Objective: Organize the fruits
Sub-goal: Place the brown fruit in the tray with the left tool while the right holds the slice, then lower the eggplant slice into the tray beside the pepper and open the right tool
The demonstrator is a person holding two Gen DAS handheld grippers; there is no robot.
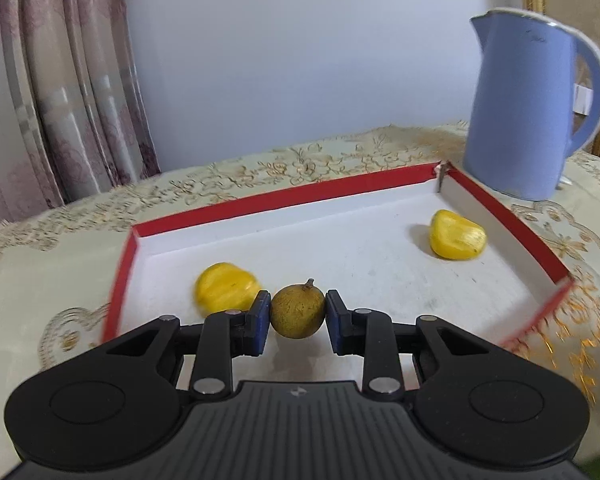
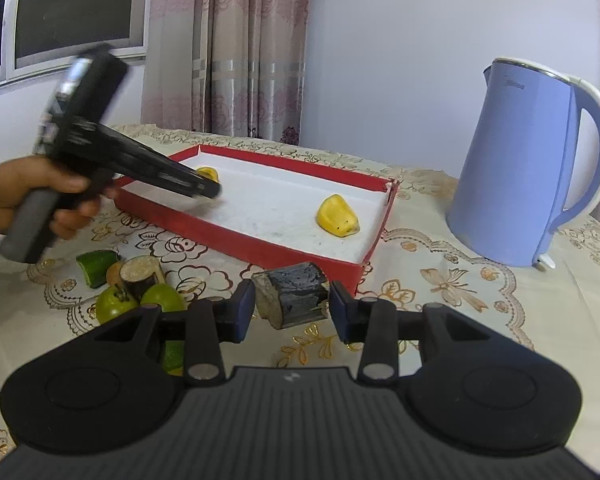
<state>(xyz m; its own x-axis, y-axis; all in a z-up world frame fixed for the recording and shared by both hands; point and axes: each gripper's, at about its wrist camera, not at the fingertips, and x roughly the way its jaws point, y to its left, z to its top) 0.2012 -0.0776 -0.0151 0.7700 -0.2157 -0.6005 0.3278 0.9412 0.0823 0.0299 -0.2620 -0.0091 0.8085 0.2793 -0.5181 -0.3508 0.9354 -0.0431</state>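
In the left wrist view my left gripper (image 1: 298, 312) is shut on a small round brown-green fruit (image 1: 298, 312) with a stem, over the near left part of a red box (image 1: 284, 194) with a white floor. Two yellow fruit pieces lie in the box: one (image 1: 226, 285) just left of the gripper, one (image 1: 456, 235) at the far right. In the right wrist view my right gripper (image 2: 293, 299) has a dark sugarcane piece (image 2: 294, 298) between its pads, near the box's front wall (image 2: 260, 246); a small gap shows on each side. The left gripper (image 2: 204, 189) reaches into the box there.
A blue electric kettle (image 2: 520, 168) stands right of the box on the embroidered tablecloth (image 2: 460, 300). A pile of green limes (image 2: 116, 304), a green cut piece (image 2: 96, 266) and another sugarcane piece (image 2: 140, 276) lies left of my right gripper. Curtains and wall behind.
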